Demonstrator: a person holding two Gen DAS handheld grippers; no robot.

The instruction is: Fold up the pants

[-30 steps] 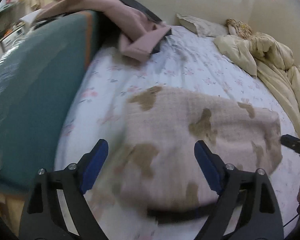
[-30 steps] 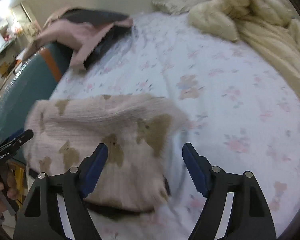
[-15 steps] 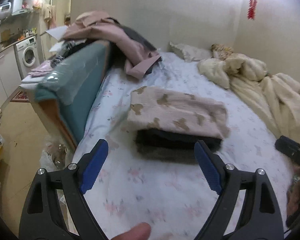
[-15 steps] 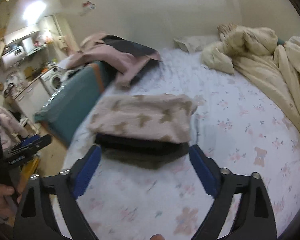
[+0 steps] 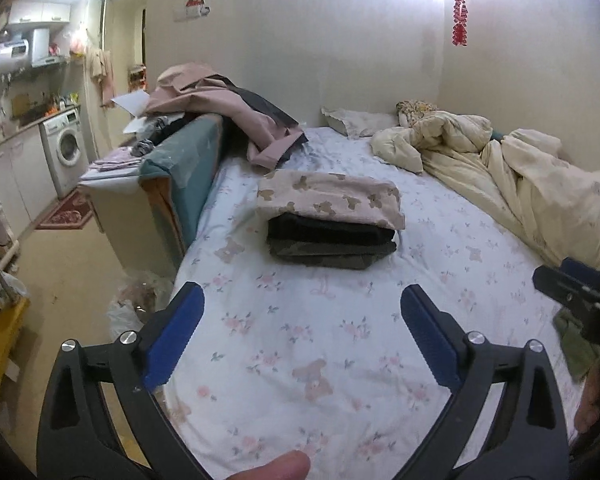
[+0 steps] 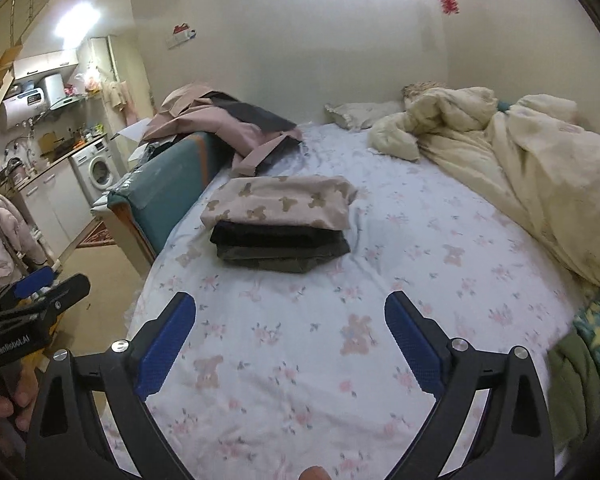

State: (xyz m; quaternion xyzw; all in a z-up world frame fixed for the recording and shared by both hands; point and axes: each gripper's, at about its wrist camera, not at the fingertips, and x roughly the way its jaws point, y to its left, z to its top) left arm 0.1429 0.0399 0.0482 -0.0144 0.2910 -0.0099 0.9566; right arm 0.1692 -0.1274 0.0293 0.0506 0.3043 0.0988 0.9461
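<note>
The folded pants (image 5: 332,198) are stacked on the bed (image 5: 300,320); folding appears complete. Both grippers' jaws are held apart, empty.

Left wrist view: looks forward over the foot of the bed (image 5: 300,344), slightly downward, toward the far wall; folded stack (image 5: 332,220) well ahead, centre frame. Right gripper's tip (image 5: 572,292) shows at its right edge.

Right wrist view: same heading, set just to the right, similar distance; stack (image 6: 280,224) sits left of centre. Left gripper (image 6: 40,300) shows at its left edge.

Both views share bed, stack, duvet (image 5: 520,184), kitchen corner.
</note>
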